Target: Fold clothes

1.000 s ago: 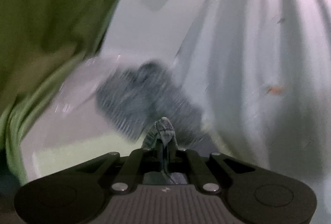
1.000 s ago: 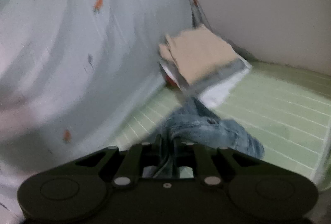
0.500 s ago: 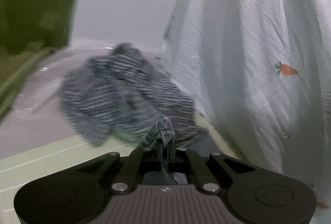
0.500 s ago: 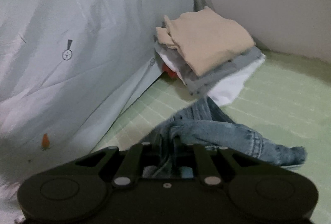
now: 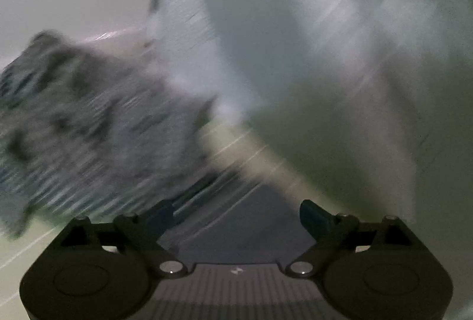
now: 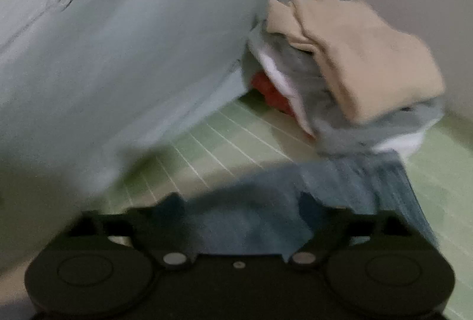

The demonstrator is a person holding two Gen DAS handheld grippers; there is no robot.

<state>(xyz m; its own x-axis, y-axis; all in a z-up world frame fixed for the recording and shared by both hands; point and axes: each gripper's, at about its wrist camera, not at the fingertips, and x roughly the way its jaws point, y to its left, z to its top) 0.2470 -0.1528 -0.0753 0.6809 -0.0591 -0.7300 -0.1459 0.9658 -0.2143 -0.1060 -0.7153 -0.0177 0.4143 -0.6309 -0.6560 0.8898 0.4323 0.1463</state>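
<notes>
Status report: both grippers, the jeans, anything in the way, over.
Left hand-held gripper open, empty. Right hand-held gripper open over blue denim jeans on green mat. Folded clothes stack just beyond; pale carrot-print sheet hanging alongside.

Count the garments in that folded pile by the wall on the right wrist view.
4 visible: a beige top uppermost, a grey layer under it, a white one below, and something red at the bottom left. Blur may hide more.

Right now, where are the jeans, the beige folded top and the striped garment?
jeans (image 6: 254, 219): right wrist view, on the flat denim between the open jaws.
beige folded top (image 6: 369, 63): right wrist view, on its upper face.
striped garment (image 5: 88, 125): left wrist view, on its blurred middle.
</notes>
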